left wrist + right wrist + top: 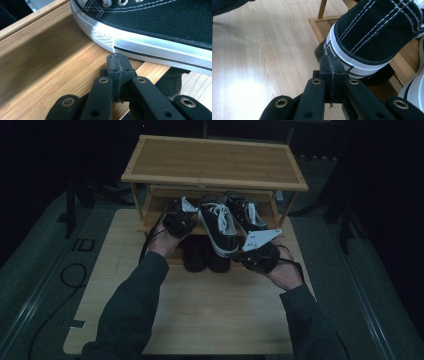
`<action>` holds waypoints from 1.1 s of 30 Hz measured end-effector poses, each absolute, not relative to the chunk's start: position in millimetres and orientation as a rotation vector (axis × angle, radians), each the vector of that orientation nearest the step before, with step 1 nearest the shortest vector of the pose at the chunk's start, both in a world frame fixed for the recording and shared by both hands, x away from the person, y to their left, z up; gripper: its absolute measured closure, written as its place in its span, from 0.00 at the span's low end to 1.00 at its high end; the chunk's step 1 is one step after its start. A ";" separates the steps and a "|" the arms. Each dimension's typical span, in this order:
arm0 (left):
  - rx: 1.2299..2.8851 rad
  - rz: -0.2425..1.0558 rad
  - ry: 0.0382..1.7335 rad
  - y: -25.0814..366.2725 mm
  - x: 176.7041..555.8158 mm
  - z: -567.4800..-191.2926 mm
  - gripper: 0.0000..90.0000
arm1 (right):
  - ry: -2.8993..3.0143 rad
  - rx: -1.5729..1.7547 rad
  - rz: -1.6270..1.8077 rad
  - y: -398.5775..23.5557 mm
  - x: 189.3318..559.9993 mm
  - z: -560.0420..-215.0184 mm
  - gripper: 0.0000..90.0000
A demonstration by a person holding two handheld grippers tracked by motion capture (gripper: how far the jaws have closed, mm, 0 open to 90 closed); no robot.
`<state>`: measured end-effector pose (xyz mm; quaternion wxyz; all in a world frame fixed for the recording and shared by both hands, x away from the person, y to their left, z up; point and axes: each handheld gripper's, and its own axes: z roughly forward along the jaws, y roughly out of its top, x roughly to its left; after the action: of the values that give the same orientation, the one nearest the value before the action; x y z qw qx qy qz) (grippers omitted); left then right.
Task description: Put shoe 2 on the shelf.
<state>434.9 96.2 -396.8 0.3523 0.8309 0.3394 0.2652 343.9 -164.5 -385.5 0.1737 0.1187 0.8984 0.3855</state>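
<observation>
Two black canvas sneakers with white laces lie on the middle shelf of a bamboo shoe rack [215, 182]. The nearer sneaker [220, 227] juts out over the shelf's front edge, and the other sneaker [245, 210] lies behind it to the right. My left gripper [192, 217] is shut and empty. Its tips [117, 58] sit right at the white rubber sole [155, 47] near the toe, above the shelf board [50, 65]. My right gripper [241, 252] is also shut and empty, with its tips [330, 61] against the sneaker's heel [372, 30].
The rack stands at the far end of a light wooden table [200, 310]. A pair of dark shoes [205, 255] sits on the bottom shelf under the overhanging sneaker. Cables trail over the dim floor at the left [70, 275]. The rack's top shelf is bare.
</observation>
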 end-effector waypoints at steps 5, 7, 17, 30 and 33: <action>2.140 0.677 0.879 97.4 435.1 -397.6 1.00 | 2.540 0.328 1.128 -158.8 345.1 -388.4 1.00; 2.142 0.677 0.882 97.3 435.0 -397.5 1.00 | 2.535 0.321 1.149 -154.9 347.0 -390.3 1.00; 2.124 0.658 0.892 99.2 435.3 -398.4 1.00 | 2.499 0.355 1.208 -143.4 357.9 -392.1 1.00; 2.119 0.657 0.896 99.1 435.1 -398.7 1.00 | 2.486 0.367 1.233 -133.0 369.4 -395.3 1.00; 2.120 0.656 0.896 99.1 435.2 -398.6 1.00 | 2.484 0.366 1.240 -130.3 370.7 -396.0 1.00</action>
<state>435.2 99.1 -398.6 0.3657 0.8244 0.3486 0.2551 370.7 -130.3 -396.0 0.1697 0.1287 0.8742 0.4363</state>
